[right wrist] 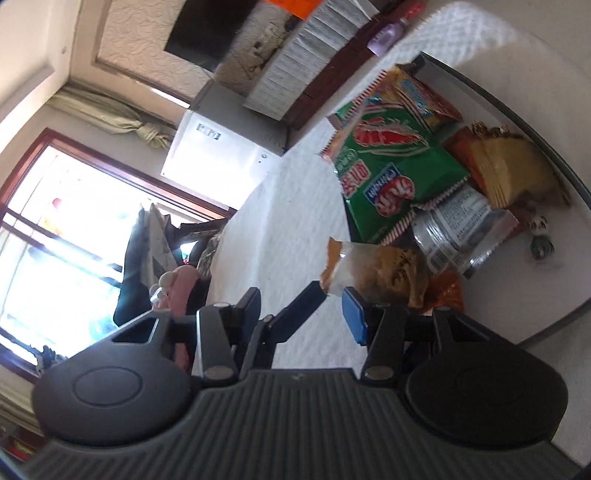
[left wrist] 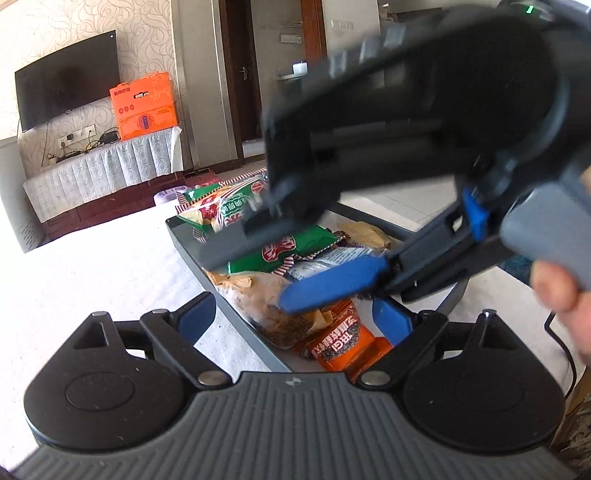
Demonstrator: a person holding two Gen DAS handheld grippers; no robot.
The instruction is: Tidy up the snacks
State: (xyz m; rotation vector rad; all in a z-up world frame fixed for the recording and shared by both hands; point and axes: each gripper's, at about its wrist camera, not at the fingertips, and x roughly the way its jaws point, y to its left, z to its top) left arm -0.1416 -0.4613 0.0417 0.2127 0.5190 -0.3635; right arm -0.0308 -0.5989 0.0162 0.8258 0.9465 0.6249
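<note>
We read the left gripper [left wrist: 295,321] as wide open and empty over the tray [left wrist: 184,243] where the snack packets [left wrist: 291,251] lie heaped, while the right gripper [right wrist: 334,306], half open, reaches across to the brown packet [right wrist: 384,273], grip unclear.

A dark grey tray [left wrist: 192,254] sits on a white textured table [left wrist: 92,266]. In it, a green packet [left wrist: 284,249] with a red-and-white logo and red-white striped edges lies at the centre; a tan, brown-speckled packet [left wrist: 258,295] at 7 o'clock of it; an orange packet [left wrist: 343,347] with black print at 5 o'clock. The right gripper [left wrist: 258,258] is black with blue pads. At 10 o'clock stands an orange box [left wrist: 146,105] against cream swirl-patterned wallpaper [left wrist: 55,29].
</note>
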